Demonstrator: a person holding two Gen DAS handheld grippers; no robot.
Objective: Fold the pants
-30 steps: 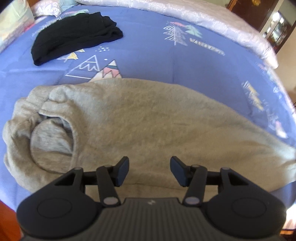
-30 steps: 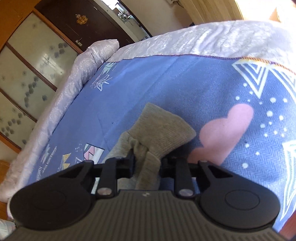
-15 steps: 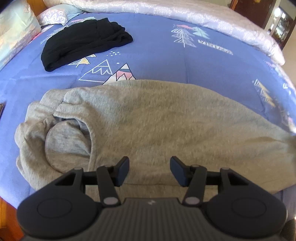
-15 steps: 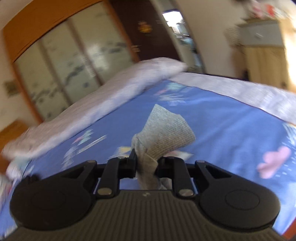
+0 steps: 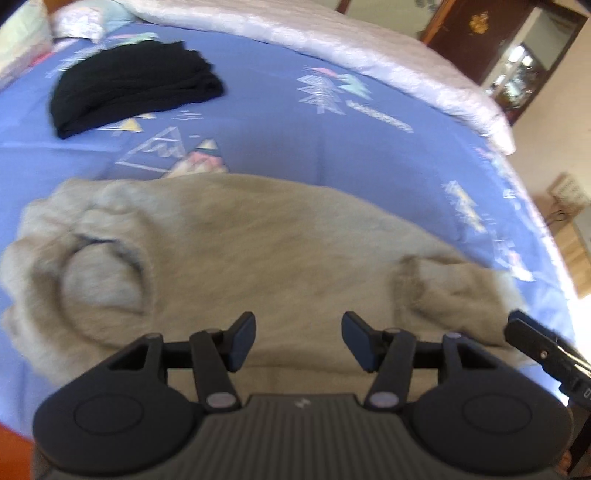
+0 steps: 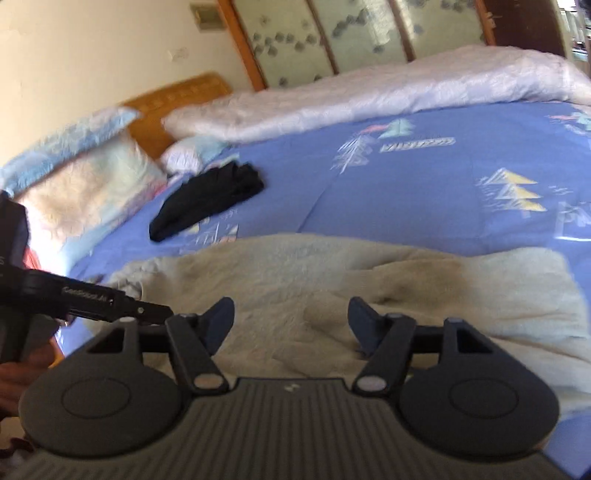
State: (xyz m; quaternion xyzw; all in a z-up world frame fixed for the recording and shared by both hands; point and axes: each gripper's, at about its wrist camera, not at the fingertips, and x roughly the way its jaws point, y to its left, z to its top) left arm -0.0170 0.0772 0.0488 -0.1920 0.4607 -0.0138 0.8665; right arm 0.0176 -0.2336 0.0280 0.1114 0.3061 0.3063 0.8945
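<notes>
Grey sweatpants lie across the blue bedspread, waistband at the left. The leg end lies folded back over the pants at the right. My left gripper hovers over the near edge of the pants; its jaws are opening slightly, with nothing between them. My right gripper is over the pants with its jaws opening, and no cloth is caught in them. One right finger shows at the edge of the left wrist view. The left gripper's body shows in the right wrist view.
A folded black garment lies further up the bed, also visible as the black garment. Pillows and a wooden headboard stand at the head. A white quilt runs along the far side, sliding wardrobe doors behind.
My right gripper swung across the bed with the grey cuff pinched in it, then let go and opened; the leg end now rests on the pants. The left gripper hardly moved.
</notes>
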